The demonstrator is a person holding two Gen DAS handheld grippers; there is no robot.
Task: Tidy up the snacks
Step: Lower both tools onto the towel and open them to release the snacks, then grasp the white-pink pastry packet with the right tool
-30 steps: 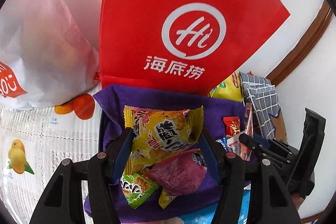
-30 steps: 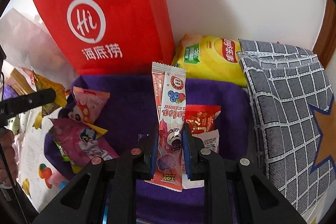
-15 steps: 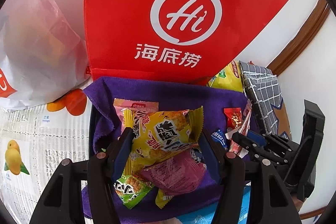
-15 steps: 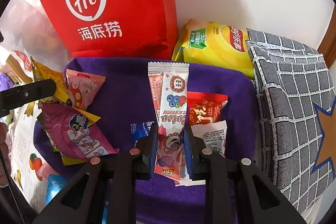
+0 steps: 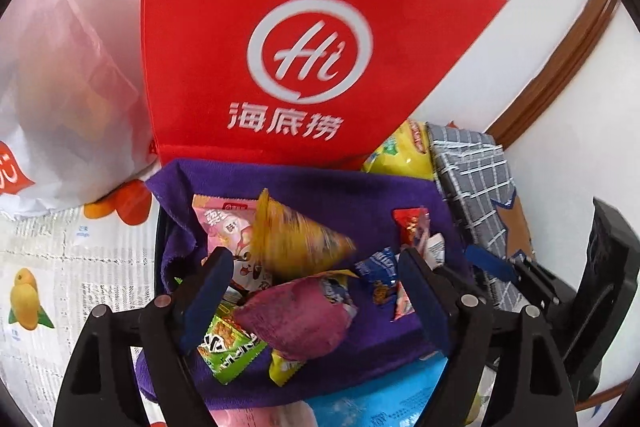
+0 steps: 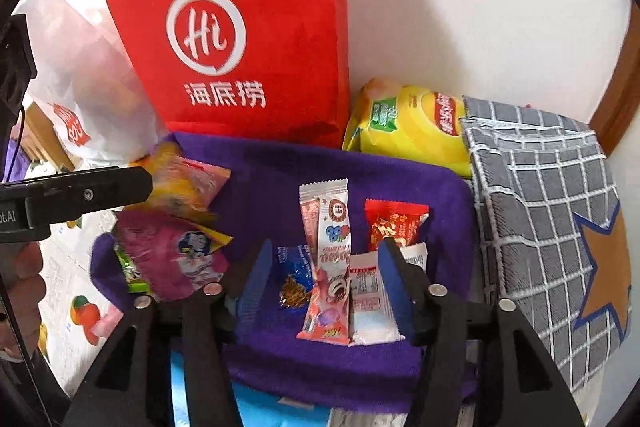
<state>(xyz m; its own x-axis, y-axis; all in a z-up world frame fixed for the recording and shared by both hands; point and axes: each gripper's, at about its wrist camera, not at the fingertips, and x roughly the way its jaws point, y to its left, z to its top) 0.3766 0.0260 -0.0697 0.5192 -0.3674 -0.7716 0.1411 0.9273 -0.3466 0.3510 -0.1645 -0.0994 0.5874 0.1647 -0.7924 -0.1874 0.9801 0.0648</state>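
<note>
Left gripper (image 5: 316, 287): jaws have just been opening and stand wide, nothing pressed between the pads. The yellow snack pack (image 5: 296, 239) sits between and just past the left fingertips (image 5: 212, 267), blurred, tilted, free of both pads. It's over the left-hand pile on the purple cloth (image 5: 340, 195).

Under and near the left jaws: magenta pouch (image 5: 296, 315), green packet (image 5: 228, 347) partly beneath it, pink packet (image 5: 220, 223) behind the yellow one. All overlap; can't tell exact stacking.

Right gripper (image 6: 324, 279): jaws have just been opening, now moderately apart, pads clear of the berry stick pack (image 6: 326, 259). That stick lies flat on the purple cloth between the jaws, long axis pointing away from the camera. Blue wrapper (image 6: 294, 267) just left of it, white sachet (image 6: 368, 291) touching its right side, red candy packet (image 6: 394, 225) just beyond the white one.

A hand (image 6: 24, 275) shows at the left edge of the right wrist view, behind one finger of the left gripper.

Further back: red paper bag (image 5: 304, 39) standing upright at the cloth's far edge, white plastic bag (image 5: 60, 99) to its left, yellow chip bag (image 6: 408, 123) to its right, grey checked fabric (image 6: 552, 211) with a brown star beside the cloth on the right. The table has a fruit-print cover (image 5: 48, 259) on the left. White wall behind.
</note>
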